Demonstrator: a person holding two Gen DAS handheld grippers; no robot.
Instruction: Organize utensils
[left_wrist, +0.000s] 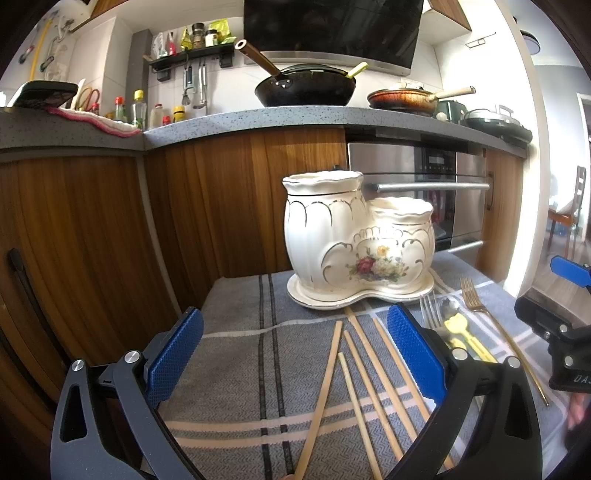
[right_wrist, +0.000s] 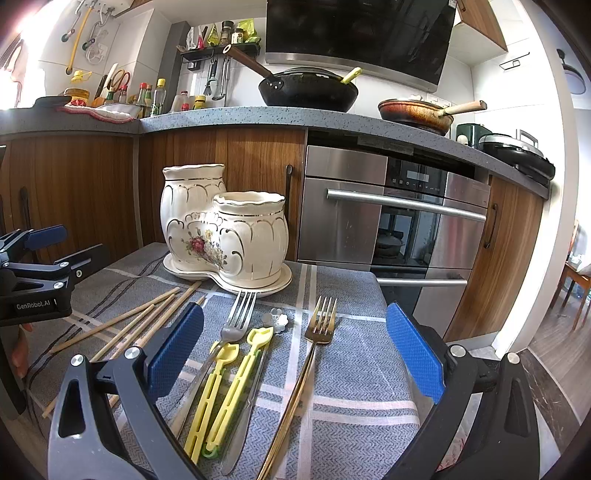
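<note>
On the herringbone cloth: glossy ceramic holder, bamboo chopsticks, metal forks. Left tool and right tool both gape wide, holding nothing.

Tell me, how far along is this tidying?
Nothing looks done: no utensil shows in the ceramic holder. Nothing is in hand; the left gripper and right gripper are open. Chopsticks, two forks and the yellow pieces remain on the cloth.

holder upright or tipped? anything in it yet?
Upright: the holder sits flat on its saucer, both mouths up. Nothing sticks out; the inside is hidden. Chopsticks and forks lie on the cloth.
</note>
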